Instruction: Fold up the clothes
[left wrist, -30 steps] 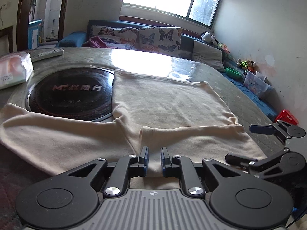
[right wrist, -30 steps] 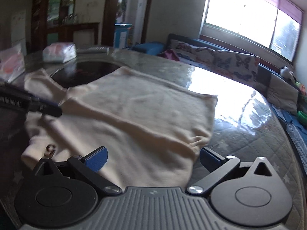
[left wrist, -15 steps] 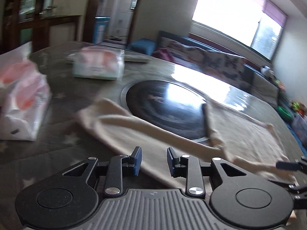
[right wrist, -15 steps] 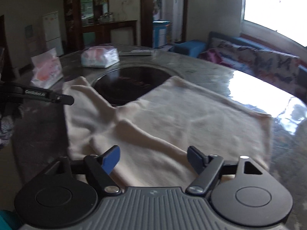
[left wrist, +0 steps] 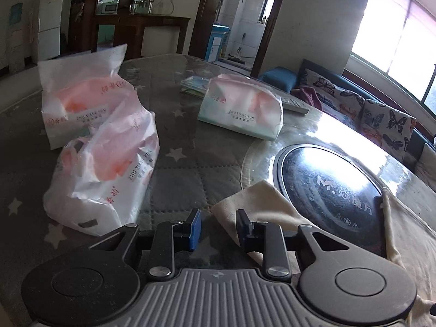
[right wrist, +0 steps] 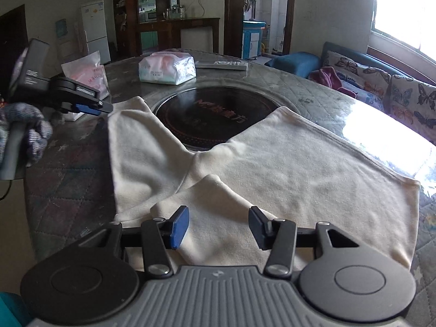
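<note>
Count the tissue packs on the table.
3. Two tissue packs sit together at the left, one nearer the left gripper, one behind it; the third lies farther back, beyond the black glass disc.

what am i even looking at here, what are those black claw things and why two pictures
Those black claws are hand-held grippers, one in each of a person's hands, with no robot arm behind them. Each carries a wide-angle camera looking along its fingers, so there is one picture per gripper.

The left gripper is open and holds nothing; it points at the corner of a cream garment lying on the table. Beside it sit three tissue packs.

The right gripper is open too, above a folded flap of the same garment. Its view also catches the left gripper and the person's gloved hand. The garment partly covers a round black plate set in the table.
</note>
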`<state>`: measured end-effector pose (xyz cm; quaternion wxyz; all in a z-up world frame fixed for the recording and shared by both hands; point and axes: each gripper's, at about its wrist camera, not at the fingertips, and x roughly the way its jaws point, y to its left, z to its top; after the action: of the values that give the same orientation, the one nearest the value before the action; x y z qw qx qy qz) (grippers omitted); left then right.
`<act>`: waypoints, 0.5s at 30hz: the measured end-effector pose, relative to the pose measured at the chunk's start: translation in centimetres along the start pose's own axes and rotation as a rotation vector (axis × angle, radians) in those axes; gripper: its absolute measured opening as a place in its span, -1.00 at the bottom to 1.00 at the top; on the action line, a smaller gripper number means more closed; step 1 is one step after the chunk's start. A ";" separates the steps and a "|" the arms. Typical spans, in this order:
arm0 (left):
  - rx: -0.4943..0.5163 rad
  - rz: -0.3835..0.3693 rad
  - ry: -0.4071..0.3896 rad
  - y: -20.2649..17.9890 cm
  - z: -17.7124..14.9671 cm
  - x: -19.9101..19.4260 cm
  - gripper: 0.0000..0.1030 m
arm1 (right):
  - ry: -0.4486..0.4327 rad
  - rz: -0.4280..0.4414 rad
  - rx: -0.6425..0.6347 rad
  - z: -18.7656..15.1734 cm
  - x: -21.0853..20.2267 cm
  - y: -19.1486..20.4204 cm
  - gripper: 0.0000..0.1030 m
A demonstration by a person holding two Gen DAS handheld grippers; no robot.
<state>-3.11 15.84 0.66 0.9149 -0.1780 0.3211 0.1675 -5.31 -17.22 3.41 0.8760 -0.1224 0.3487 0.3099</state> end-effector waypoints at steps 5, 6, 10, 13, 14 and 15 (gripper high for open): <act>-0.005 -0.029 -0.010 -0.1 0.0 0.1 -0.84 | -0.029 -0.020 0.006 -0.2 -1.2 -0.3 -0.03; -0.007 -0.045 -0.019 -0.2 0.1 -0.3 -0.85 | -0.036 -0.023 0.011 -0.2 -1.5 -0.4 -0.03; 0.012 -0.157 -0.050 -1.9 0.5 -2.9 -0.87 | -0.072 -0.030 0.061 -0.4 -3.0 -1.4 -0.03; 0.042 -0.266 -0.072 -3.9 0.8 -5.4 -0.88 | -0.089 -0.043 0.108 -0.8 -3.8 -2.5 -0.03; 0.054 -0.304 -0.079 -4.7 0.9 -6.3 -0.88 | -0.096 -0.055 0.130 -1.0 -4.2 -3.1 -0.03; 0.071 -0.343 -0.085 -5.7 0.8 -7.2 -0.88 | -0.101 -0.062 0.144 -1.2 -4.5 -3.4 -0.03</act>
<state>-5.57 9.77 7.17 0.9485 -0.1909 0.2528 0.0047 -6.35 -22.40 5.60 0.9082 -0.0543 0.3213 0.2626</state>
